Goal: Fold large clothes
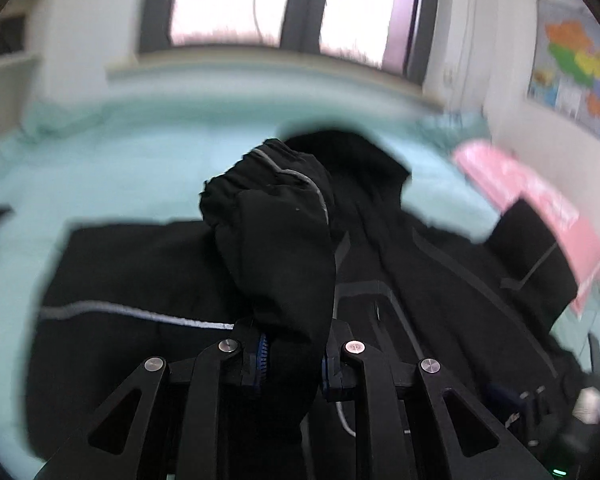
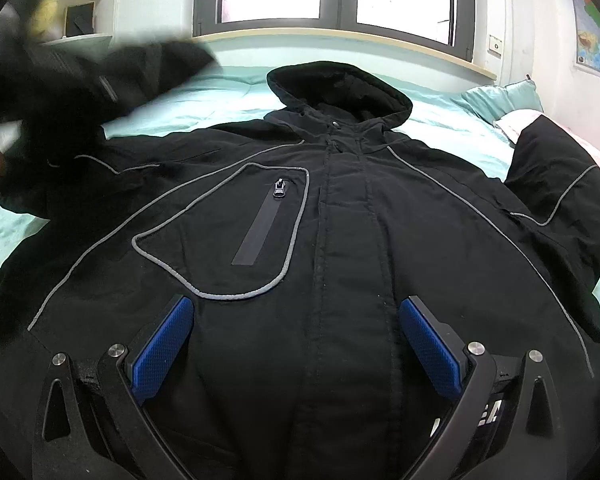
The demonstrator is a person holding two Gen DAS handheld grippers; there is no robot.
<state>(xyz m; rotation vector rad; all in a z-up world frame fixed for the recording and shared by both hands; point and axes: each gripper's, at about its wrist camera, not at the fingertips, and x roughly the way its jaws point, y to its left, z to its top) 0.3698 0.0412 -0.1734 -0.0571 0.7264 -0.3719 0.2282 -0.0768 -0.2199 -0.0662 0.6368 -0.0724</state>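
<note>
Left gripper (image 1: 294, 360): jaws clamped on jacket (image 2: 340, 240) sleeve (image 1: 276, 232), lifted. Right gripper (image 2: 296, 344): jaws wide, empty. I'd lay sleeve flat across chest, cuff uncreased.

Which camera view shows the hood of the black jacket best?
The right wrist view: the hood lies sharp and whole on the bed, above the collar. In the left wrist view the hood is blurred and partly hidden behind the sleeve that the left gripper clamps.
</note>
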